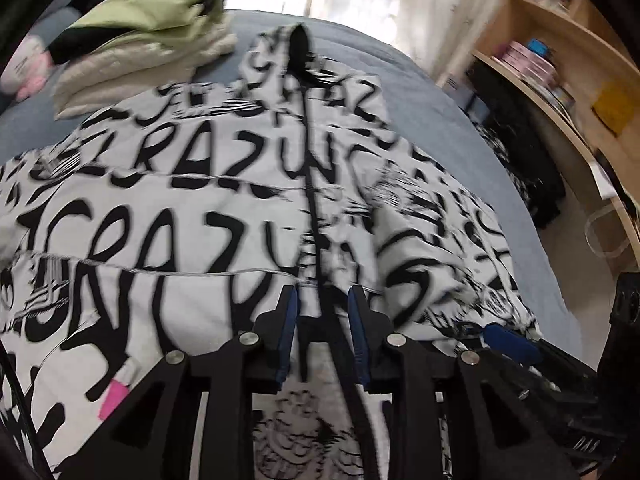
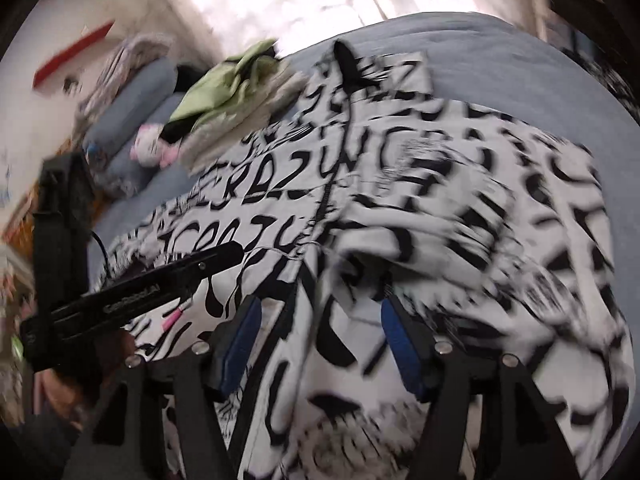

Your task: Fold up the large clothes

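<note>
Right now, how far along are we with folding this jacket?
Done: a green garment sits folded on the bed. In hand: the black-and-white printed jacket lies zipped, one sleeve across its front. Both the left gripper and right gripper hover open over its hem. Left: folding the body.

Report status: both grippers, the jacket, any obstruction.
Left gripper open over the zipper. Right gripper open, jaws wide. Printed jacket spread on bed, unfolded. Folded green pile beside collar.

Left gripper [image 1: 323,300] jaws apart over jacket [image 1: 224,216] (zipper between).
</note>
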The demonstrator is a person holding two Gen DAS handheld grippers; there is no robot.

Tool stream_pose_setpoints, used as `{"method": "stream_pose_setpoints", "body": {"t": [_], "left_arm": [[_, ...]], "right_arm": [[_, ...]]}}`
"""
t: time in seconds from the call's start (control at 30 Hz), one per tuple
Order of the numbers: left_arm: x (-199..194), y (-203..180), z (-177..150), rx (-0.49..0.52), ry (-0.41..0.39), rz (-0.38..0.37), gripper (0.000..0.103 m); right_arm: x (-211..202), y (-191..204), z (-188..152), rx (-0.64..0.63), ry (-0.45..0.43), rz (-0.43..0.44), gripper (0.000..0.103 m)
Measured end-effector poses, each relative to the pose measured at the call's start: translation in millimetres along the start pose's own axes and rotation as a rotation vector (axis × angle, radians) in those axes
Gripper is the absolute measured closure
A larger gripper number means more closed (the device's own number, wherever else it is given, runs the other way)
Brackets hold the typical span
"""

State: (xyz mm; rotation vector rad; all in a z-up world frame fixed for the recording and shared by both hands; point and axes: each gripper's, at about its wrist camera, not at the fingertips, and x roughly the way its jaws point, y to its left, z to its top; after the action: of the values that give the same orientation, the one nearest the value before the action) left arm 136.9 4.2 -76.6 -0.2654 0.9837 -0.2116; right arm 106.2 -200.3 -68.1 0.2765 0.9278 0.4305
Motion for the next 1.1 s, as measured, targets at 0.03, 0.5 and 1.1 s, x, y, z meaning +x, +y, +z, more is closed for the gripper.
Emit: {"method": "stream_pose_setpoints", "body": {"t": [0.03, 0.5, 1.1], "left_arm": [[0, -10, 0, 0.036, 0.002, -0.016, 0.078], [61, -126, -10, 0.645, 0.042, 0.206, 0.049], [53, -7, 50, -0.227, -0.075, -0.092, 0.095]], "right_arm": [[-6, -5, -3, 0.024, -0.018, -0.012, 0.04], [-46, -63, -24, 0.185, -0.092, -0.09, 0.04], [-45, -80, -30, 0.263, -0.099, -0.058, 0.04]]}}
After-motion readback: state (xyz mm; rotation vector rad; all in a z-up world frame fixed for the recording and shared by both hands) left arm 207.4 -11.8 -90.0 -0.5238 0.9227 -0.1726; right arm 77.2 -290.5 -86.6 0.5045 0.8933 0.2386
